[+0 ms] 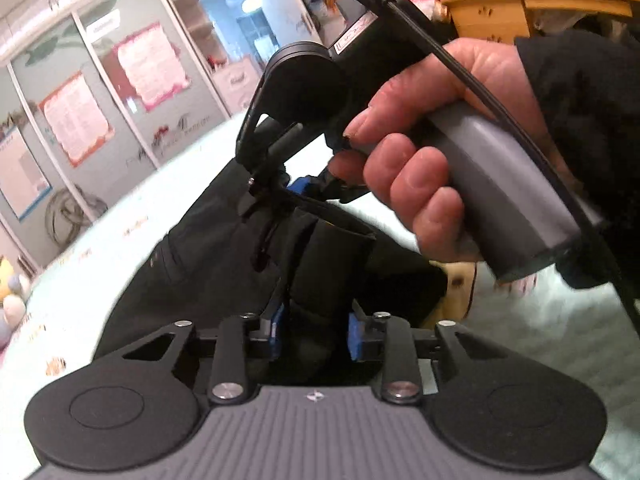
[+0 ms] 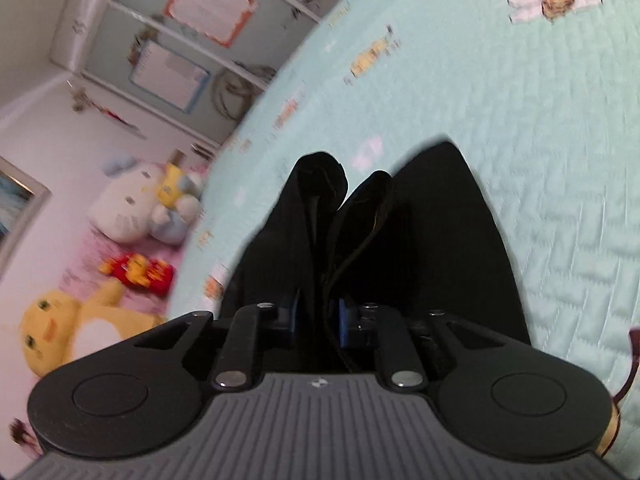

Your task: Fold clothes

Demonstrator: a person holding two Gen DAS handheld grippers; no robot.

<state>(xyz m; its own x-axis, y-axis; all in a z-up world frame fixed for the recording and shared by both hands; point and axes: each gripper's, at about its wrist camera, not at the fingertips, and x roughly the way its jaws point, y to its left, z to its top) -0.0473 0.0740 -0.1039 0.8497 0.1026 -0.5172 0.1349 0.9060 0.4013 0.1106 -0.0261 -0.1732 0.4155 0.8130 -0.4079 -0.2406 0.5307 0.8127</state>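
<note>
A black garment (image 1: 192,280) lies on a pale green quilted bed cover (image 1: 100,280). My left gripper (image 1: 314,334) is shut on a thick fold of the black garment, with blue pads on either side. In the left wrist view the right gripper (image 1: 308,192), held by a hand, pinches the garment's far edge and lifts it. In the right wrist view my right gripper (image 2: 318,316) is shut on bunched folds of the black garment (image 2: 420,240), which hangs down over the bed cover (image 2: 540,160).
Glass cabinet doors with posters (image 1: 148,64) stand past the bed's far edge. Plush toys (image 2: 132,208) lie on a pink surface beside the bed. A wooden desk (image 1: 520,12) stands at the back right. A dark red cord (image 1: 264,248) dangles from the garment.
</note>
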